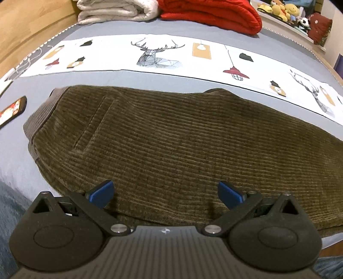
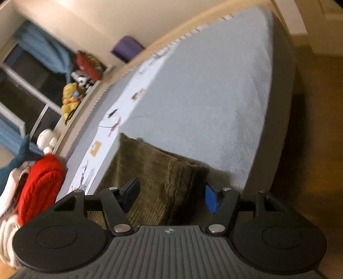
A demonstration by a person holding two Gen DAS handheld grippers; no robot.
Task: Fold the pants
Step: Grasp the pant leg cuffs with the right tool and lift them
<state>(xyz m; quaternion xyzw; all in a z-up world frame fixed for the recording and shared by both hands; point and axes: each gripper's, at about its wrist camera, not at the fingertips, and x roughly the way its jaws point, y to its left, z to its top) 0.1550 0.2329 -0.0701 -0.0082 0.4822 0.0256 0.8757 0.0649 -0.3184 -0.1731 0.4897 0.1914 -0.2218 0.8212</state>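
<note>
pants (image 1: 160,137) are lying flat across the grey bed (image 1: 150,28), already folded lengthwise it seems, waistband toward the left. left claw (image 1: 165,193) is hovering wide open over the near edge, gripping nothing. right claw (image 2: 171,197) is open too, tilted over the leg end (image 2: 180,171) — view blurred. judgement: next fold is end to end, so each claw should be pinching both layers at a corner and lifting together, keeping edges lined up — corduroy is thick and may slip.

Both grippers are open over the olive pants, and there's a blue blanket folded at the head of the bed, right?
Not quite: the blanket is red, not blue, as the left wrist view shows. Both the left gripper and right gripper are open over the olive pants.
</note>
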